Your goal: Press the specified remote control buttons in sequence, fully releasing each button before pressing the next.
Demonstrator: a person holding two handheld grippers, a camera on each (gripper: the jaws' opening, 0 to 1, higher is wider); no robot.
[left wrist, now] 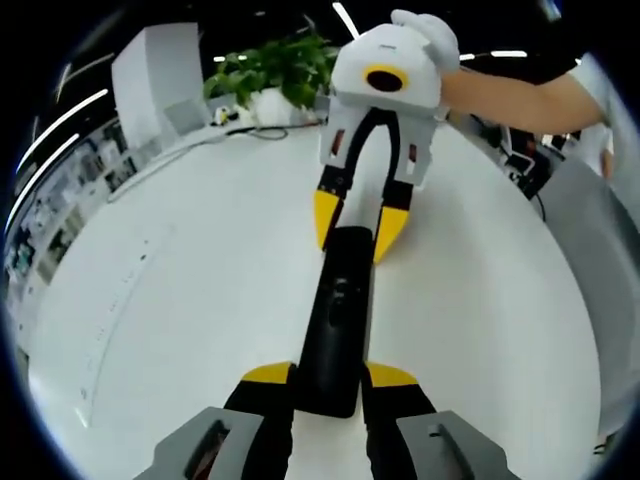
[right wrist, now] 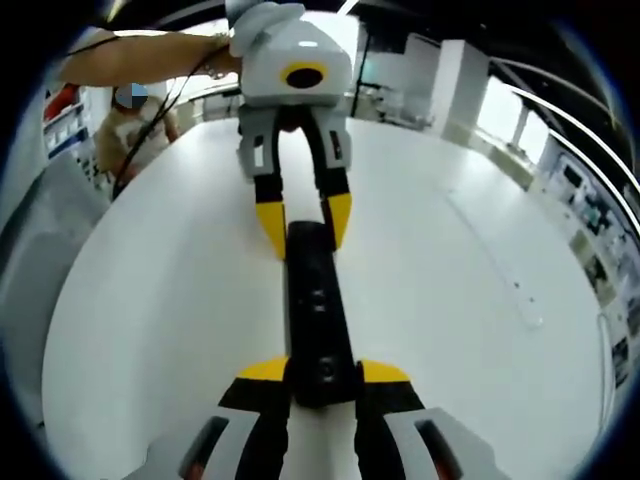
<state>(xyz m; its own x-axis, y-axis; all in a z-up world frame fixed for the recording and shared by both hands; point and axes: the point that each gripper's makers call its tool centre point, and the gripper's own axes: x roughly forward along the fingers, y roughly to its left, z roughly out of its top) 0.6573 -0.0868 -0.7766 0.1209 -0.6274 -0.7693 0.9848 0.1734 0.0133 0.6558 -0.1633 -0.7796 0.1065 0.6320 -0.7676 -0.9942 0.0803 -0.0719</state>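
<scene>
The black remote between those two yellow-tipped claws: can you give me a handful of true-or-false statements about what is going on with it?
1. The remote lies on a white table. True.
2. One gripper alone is at the remote. False: the left gripper has one end between its jaws, and the right gripper is at the other end.
3. The remote is white. False: it is black, with buttons along its top face.
4. A leafy green plant stands at the far edge of the table in the left gripper view. True.
5. The gripper tips are red. False: both pairs of tips are yellow.
6. A gloved hand holds the right gripper from above. True.
</scene>
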